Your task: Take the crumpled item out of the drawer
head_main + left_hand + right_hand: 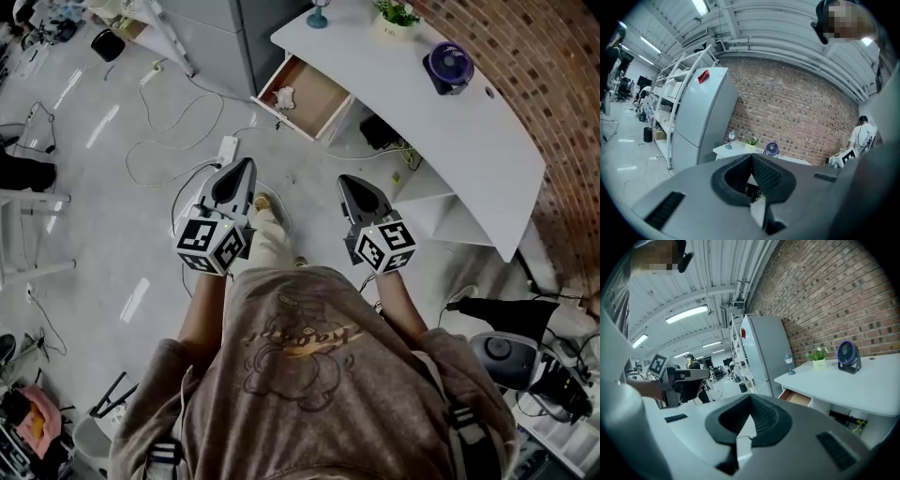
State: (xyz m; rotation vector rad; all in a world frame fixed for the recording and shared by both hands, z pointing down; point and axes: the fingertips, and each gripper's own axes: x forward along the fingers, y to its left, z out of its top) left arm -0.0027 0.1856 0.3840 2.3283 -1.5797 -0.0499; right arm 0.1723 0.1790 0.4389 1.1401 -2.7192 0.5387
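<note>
A white crumpled item [283,97] lies in the open wooden drawer [314,108] at the left end of the white desk [487,141]. Both grippers are held out in front of me over the floor, well short of the drawer. My left gripper [247,165] has its jaws together with nothing between them, as the left gripper view shows [751,155]. My right gripper [345,180] is likewise shut and empty [750,397]. In the right gripper view the drawer [799,398] shows ahead on the right; the crumpled item is not visible there.
On the desk stand a purple fan [448,66], a potted plant [397,19] and a small lamp [318,14]. Cables [173,131] and a power strip [226,150] lie on the floor. A grey fridge [701,117] stands left of the desk, a brick wall [562,75] behind.
</note>
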